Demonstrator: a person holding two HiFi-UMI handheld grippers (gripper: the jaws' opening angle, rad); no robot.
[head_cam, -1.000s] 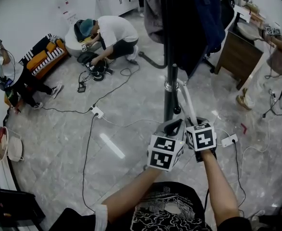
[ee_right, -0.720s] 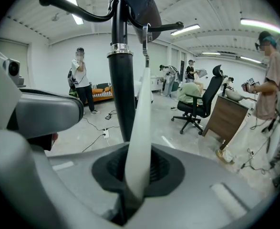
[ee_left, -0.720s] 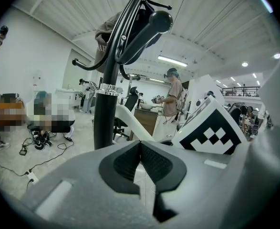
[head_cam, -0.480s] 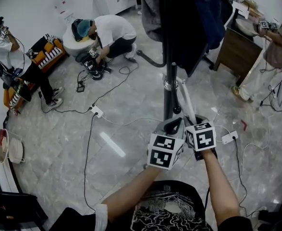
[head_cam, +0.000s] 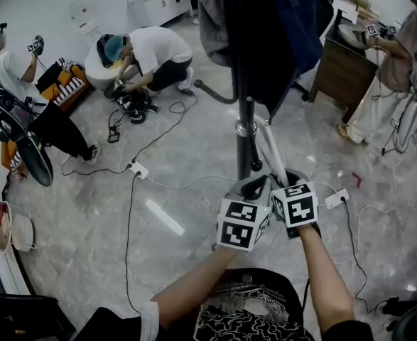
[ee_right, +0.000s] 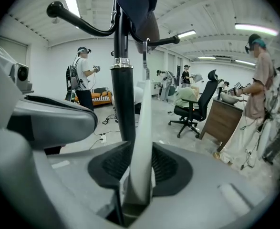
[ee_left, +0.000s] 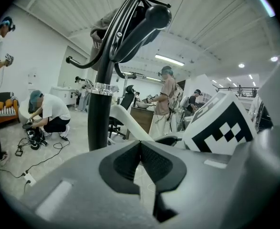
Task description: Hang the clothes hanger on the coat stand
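Note:
The black coat stand pole [head_cam: 245,141] rises just ahead of both grippers, with dark clothes [head_cam: 279,27] on its top. A white clothes hanger [head_cam: 273,151] slants down from the pole to my right gripper [head_cam: 290,180]. In the right gripper view the hanger [ee_right: 143,118] stands upright between the pads, its metal hook [ee_right: 147,44] up at a stand arm. The right gripper [ee_right: 142,166] jaws are opening and barely clear the hanger. My left gripper [head_cam: 254,185] sits beside it, and in its own view the left gripper [ee_left: 140,149] is shut on nothing, with the pole [ee_left: 100,118] and hanger [ee_left: 125,125] beyond.
Cables and a power strip [head_cam: 140,169] lie on the marble floor. A person crouches [head_cam: 151,52] at the back left and another stands at the left [head_cam: 16,105]. A wooden desk [head_cam: 343,69], an office chair [ee_right: 199,106] and a standing person [head_cam: 400,55] are at the right.
Both grippers stay by the pole with the hanger. The head view has tipped slightly. The person at the far left has stepped nearer and now stands taller in view.

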